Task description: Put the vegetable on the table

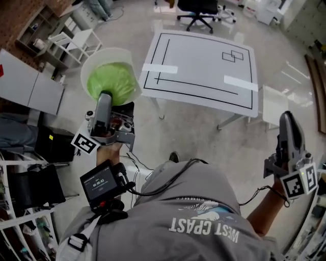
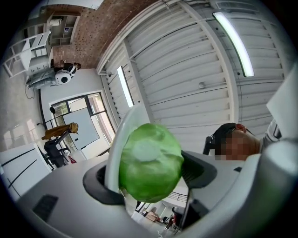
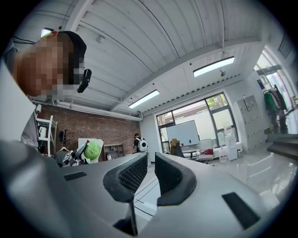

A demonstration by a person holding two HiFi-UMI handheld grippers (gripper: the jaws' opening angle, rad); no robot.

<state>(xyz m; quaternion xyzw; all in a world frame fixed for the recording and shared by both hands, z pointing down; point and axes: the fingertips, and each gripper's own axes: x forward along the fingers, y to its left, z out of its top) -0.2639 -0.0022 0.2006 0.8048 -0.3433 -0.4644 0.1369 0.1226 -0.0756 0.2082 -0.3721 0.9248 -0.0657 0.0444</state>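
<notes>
a black wheeled office chair [image 1: 198, 12] stands at the far edge of the glossy grey floor [image 1: 188, 127]. a white open-frame shelf rack [image 1: 74, 41] stands at the floor's far left corner, beside a red brick wall [image 1: 20, 15].

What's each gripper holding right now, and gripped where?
Left tongs clamp the cabbage plus the bowl wall: one pad outside the wall, the other on the cabbage. Right tongs empty.
</notes>
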